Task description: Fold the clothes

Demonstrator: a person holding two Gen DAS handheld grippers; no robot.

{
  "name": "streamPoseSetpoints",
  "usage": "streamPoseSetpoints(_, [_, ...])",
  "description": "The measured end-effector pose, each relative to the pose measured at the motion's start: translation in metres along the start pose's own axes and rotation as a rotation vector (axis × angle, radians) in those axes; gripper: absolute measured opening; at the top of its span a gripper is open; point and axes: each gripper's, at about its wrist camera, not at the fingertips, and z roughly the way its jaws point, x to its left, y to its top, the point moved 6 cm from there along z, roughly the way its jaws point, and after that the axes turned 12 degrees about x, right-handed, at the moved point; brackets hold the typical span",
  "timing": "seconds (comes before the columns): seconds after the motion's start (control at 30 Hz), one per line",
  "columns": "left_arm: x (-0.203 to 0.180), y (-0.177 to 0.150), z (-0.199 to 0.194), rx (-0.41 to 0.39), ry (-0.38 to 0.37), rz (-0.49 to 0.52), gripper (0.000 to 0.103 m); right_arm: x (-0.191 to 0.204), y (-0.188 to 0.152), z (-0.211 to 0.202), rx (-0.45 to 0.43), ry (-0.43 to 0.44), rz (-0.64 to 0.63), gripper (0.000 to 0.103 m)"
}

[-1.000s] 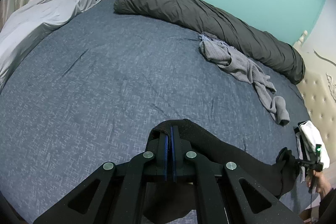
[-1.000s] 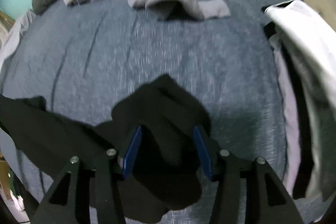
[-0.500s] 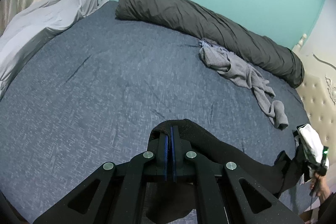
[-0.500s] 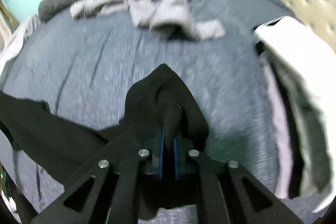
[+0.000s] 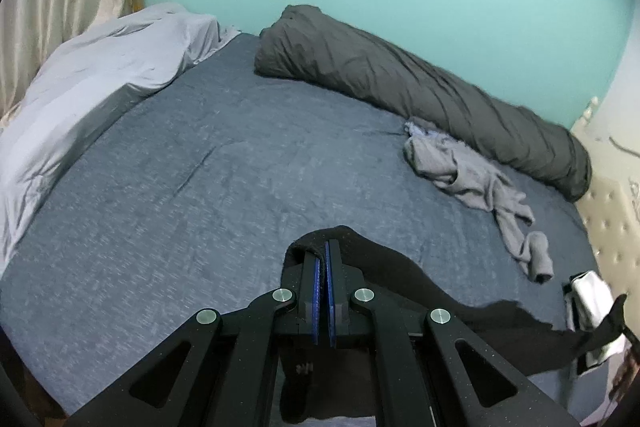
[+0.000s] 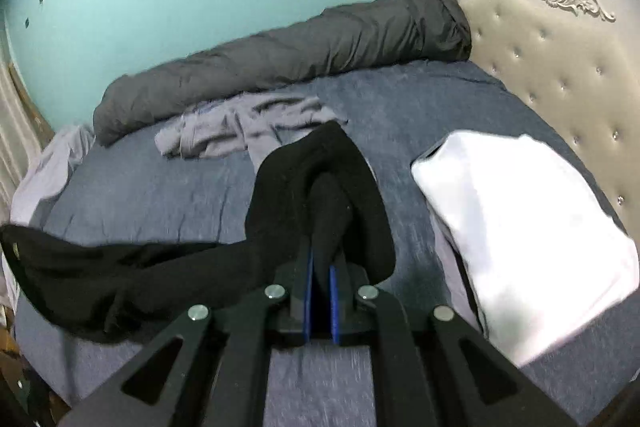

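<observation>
Both the left gripper and right gripper are clamping their jaws on a black garment stretching above the blue bed, no writing readable.

Rolled duvet runs along the wall behind the bed, crumpled garment just before it, folded pile beside the headboard.

No text, label, brand, number or sign can be read in either view. A small pale mark shows on the black garment just under the left gripper, too small to make out.
</observation>
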Motion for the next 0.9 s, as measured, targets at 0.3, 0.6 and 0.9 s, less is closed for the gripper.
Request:
streamPoseSetpoints(0.3, [0.022,-0.037,0.072,0.185,0.017,-0.084,0.028,-0.017,-0.102,0.062,0.188,0.01,0.022,0.006])
streamPoseSetpoints(0.6, [0.065,-0.101,0.086,0.287,0.031,-0.105,0.06,-0.026,-0.134,0.087,0.258,0.008,0.03,0.007])
streamPoseSetpoints(0.9, [0.061,-0.219,0.134,0.452,-0.015,-0.02,0.06,-0.03,-0.145,0.093,0.277,0.007,0.041,0.008])
